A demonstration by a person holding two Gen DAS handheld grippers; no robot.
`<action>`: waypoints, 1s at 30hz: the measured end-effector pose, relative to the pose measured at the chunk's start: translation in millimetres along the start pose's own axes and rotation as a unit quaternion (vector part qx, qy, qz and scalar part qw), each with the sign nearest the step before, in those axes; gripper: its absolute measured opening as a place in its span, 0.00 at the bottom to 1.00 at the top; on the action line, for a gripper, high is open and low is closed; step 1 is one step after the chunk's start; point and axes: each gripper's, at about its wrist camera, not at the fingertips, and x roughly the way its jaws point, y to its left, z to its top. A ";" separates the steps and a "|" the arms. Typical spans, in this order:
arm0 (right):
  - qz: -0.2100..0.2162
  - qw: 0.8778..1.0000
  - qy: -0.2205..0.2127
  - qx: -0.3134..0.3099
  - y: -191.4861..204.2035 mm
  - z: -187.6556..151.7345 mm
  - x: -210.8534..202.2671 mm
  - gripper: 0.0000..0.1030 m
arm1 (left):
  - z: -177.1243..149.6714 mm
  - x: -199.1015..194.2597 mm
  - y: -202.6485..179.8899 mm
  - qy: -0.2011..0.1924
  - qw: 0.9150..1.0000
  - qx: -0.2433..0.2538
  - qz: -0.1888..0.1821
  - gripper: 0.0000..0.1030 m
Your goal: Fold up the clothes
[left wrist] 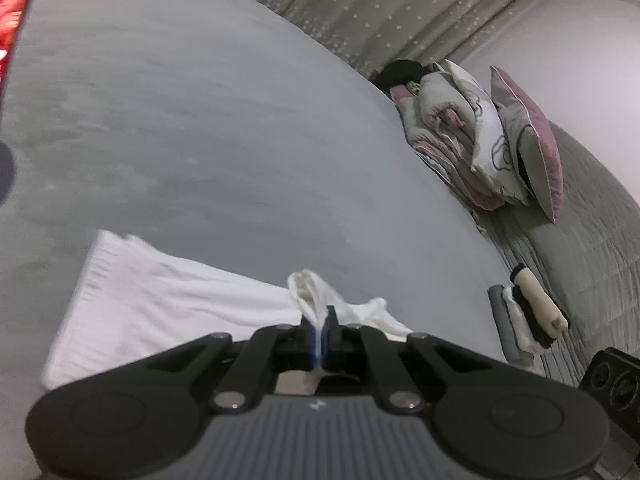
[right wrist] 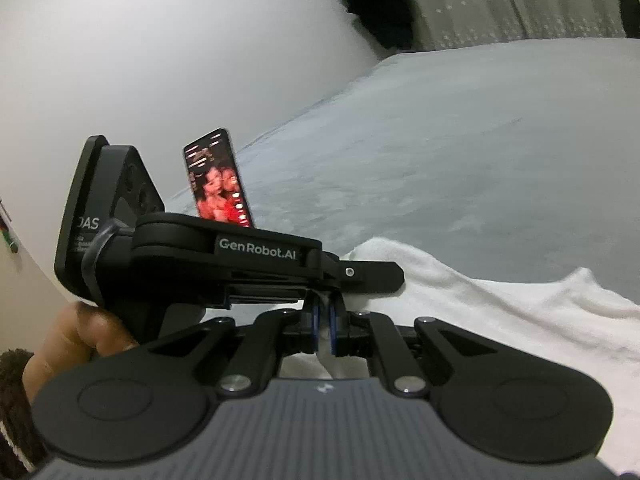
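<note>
Grippers both pinching white cloth. Left gripper (left wrist: 319, 338): blue pads pressed together on a bunched fold of the white garment (left wrist: 160, 304), which rises in a small peak just past the fingertips. Right gripper (right wrist: 324, 330): pads nearly together with a strip of the same white garment (right wrist: 500, 320) clamped between them.

Left wrist view: garment spreads flat to the near left, its far-left edge straight and ribbed, lying on the grey bed sheet (left wrist: 200, 120). In the right wrist view it runs off to the near right, its far edge wavy.

Right wrist view: left gripper's body crosses just beyond the right fingertips, very close, with the person's hand (right wrist: 80, 336) below it at near left. A phone (right wrist: 218, 178) with a lit red screen stands behind it at the bed's left edge.

Sheet beyond the garment is wide open, middle to far.

Left wrist view, right side: a rolled cloth bundle (left wrist: 532, 312) near the bed's right edge; farther off, pillows (left wrist: 500, 140) stacked together. Starred curtain (left wrist: 400, 12) along the far side.
</note>
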 end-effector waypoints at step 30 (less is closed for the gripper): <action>0.035 0.999 0.019 0.010 18.6 -45.2 11.0 0.45 | -4.2 -33.0 34.8 -0.121 0.982 0.053 0.138 0.16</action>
